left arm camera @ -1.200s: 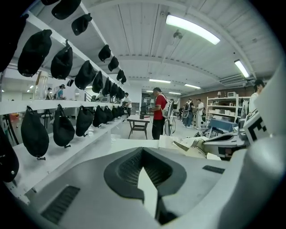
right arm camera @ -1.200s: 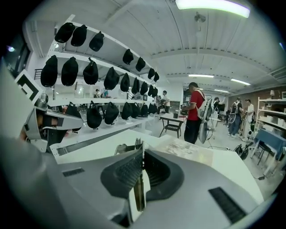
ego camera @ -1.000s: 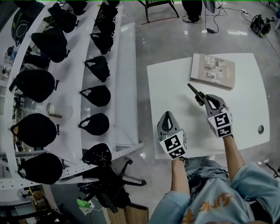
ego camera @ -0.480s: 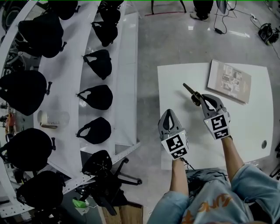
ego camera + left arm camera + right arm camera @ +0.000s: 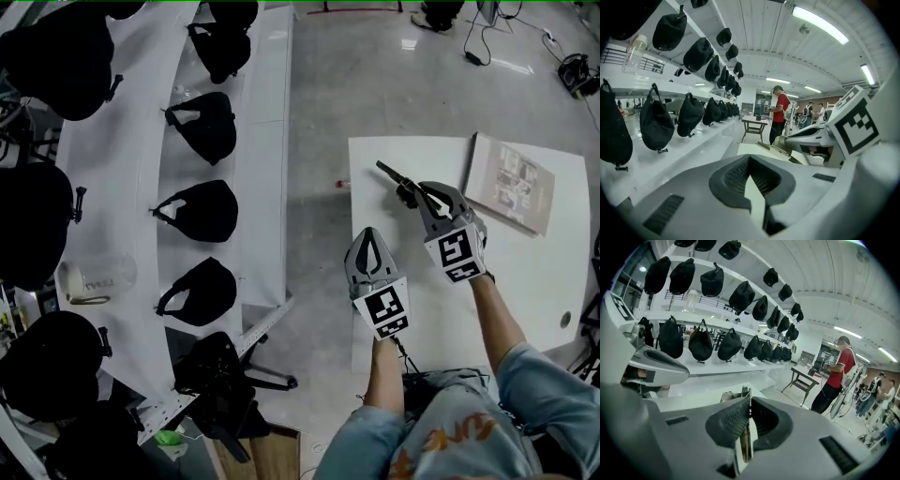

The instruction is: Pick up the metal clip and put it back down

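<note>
White table (image 5: 525, 272) down below, right gripper (image 5: 418, 193) clamped on the metal clip (image 5: 394, 178) near its far left corner; left gripper (image 5: 371, 236) closed, empty.

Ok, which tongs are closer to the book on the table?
Right. The right tongs, shut on the metal clip, are just left of the book in the head view; the left tongs are farther from it, near the left edge of the table.
</note>
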A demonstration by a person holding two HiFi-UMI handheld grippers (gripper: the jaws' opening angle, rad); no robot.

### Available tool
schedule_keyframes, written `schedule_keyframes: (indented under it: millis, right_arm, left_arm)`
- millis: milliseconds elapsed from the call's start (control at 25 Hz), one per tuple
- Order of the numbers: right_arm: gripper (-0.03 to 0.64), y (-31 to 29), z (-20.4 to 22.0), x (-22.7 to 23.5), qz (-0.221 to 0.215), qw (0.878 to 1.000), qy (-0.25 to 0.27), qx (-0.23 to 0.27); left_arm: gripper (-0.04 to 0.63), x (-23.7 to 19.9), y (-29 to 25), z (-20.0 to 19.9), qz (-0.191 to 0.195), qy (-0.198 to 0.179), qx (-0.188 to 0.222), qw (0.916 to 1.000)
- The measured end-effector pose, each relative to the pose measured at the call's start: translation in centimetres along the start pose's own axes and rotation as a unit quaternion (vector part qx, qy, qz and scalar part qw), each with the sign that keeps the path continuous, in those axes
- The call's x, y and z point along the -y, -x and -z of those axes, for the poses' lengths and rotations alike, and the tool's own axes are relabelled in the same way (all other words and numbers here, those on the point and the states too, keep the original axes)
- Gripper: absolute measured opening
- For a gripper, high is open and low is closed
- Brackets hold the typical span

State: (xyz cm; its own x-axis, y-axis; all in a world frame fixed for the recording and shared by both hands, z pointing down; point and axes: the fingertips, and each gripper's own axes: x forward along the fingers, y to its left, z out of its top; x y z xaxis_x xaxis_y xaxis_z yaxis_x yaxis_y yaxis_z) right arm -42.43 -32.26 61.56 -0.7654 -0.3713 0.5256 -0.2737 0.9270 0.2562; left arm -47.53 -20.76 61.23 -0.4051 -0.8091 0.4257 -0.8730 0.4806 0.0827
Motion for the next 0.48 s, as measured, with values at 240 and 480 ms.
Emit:
schedule_keyframes:
  millis: [240,480]
  right_arm:
    - [0.034,-3.4,-1.0,-0.6,-0.003,0.997,0.081,-0.007]
    - [0.034,-5.5,-0.9,-1.0,-0.005,0.991,0.136,-0.011]
  left_arm:
    - [0.009,-0.4,-0.9,0.9,0.004,0.014,-0.009,0.9998]
    - [0.009,-0.7,-1.1,1.4,-0.003,0.028,-0.013,0.9995]
